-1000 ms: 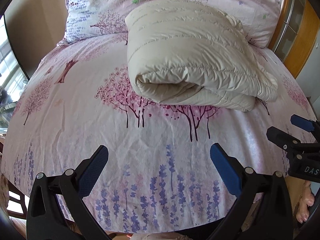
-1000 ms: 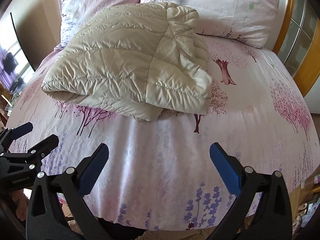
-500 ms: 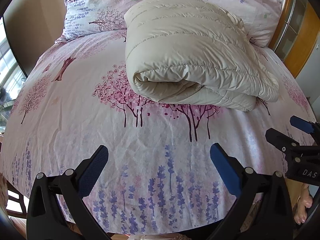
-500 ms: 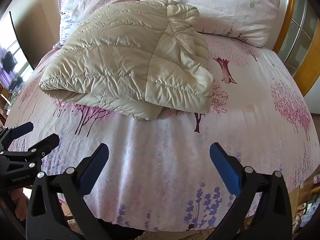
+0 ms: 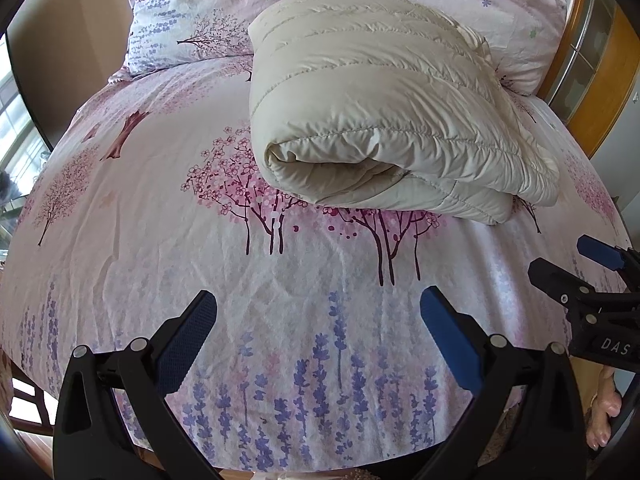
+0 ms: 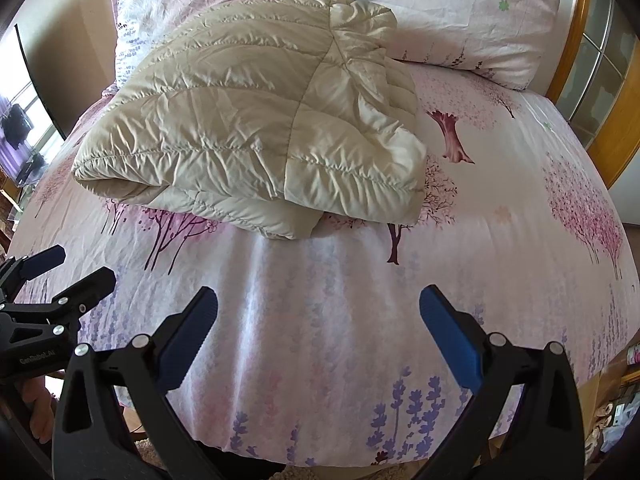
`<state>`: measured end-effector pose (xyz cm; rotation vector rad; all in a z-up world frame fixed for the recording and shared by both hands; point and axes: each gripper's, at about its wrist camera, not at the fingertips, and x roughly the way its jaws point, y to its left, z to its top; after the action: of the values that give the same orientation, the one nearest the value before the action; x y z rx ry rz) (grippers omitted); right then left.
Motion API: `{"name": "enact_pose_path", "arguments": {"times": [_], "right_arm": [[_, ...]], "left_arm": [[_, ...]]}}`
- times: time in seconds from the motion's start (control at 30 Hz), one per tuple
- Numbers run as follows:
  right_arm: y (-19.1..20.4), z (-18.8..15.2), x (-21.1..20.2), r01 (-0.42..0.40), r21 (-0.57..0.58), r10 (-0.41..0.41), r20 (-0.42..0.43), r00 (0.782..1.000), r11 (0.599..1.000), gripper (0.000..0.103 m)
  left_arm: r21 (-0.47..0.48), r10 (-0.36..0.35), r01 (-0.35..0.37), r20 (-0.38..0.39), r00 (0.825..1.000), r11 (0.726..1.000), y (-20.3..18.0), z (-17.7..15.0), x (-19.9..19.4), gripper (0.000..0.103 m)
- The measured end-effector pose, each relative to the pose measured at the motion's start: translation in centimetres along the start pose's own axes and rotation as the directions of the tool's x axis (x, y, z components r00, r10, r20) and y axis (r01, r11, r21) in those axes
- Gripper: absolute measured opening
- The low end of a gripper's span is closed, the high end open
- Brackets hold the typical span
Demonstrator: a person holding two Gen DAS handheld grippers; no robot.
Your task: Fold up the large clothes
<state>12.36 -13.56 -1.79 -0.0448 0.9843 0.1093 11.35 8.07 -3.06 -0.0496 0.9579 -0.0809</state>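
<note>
A cream quilted down jacket (image 5: 380, 120) lies folded in a thick bundle on the bed, against the pillows; it also shows in the right wrist view (image 6: 256, 136). My left gripper (image 5: 318, 332) is open and empty, above the sheet near the foot of the bed, well short of the jacket. My right gripper (image 6: 318, 332) is open and empty too, the same distance back. Each gripper shows at the edge of the other's view: the right one (image 5: 568, 264), the left one (image 6: 68, 268).
The bed has a pink and lavender tree-print sheet (image 5: 200, 208) and two matching pillows (image 5: 192, 12) (image 6: 460, 16) at the head. A wooden frame (image 5: 600, 92) stands on the right. A window (image 5: 12, 120) is on the left.
Both grippers have moved a little forward toward the jacket, which now looks slightly nearer. The jacket has not moved. Both grippers stay open.
</note>
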Motion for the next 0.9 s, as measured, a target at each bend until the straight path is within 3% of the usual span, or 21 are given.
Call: {"name": "enact_pose_path", "arguments": {"times": [0.9], "right_arm": [[-0.17, 0.04, 0.21, 0.004, 0.004, -0.004, -0.003, 1.000, 1.000, 0.101]], "left_arm": [[-0.004, 0.006, -0.006, -0.009, 1.000, 1.000, 0.22, 0.07, 0.16, 0.102]]}}
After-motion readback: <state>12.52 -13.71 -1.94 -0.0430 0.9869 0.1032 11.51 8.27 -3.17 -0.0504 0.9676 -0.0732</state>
